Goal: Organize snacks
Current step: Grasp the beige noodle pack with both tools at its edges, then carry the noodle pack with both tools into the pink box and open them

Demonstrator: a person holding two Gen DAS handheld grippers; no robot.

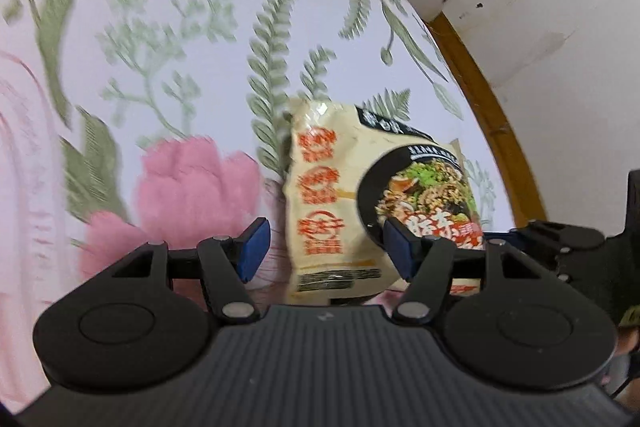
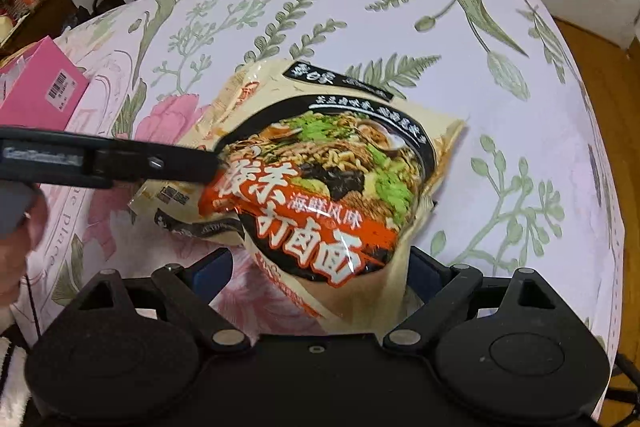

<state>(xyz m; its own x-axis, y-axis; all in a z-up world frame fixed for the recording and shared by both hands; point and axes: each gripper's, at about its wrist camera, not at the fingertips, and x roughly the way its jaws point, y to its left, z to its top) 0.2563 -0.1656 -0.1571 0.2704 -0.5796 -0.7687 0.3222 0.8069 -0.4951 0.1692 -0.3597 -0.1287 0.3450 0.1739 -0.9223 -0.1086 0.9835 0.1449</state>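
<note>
The cream plastic noodle packet [image 2: 320, 163] lies on the flowery bed cover [image 2: 500, 67], toward its right edge. The left gripper [image 1: 326, 251] and right gripper [image 2: 320, 275] hang open around it, holding nothing, probably to pick it up.

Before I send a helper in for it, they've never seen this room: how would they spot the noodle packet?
Find the bed with the floral sheet. The noodle packet lies mid-sheet, right of the pink box. It is the only cream bag, picturing a black bowl of noodles with big white characters on red.
</note>
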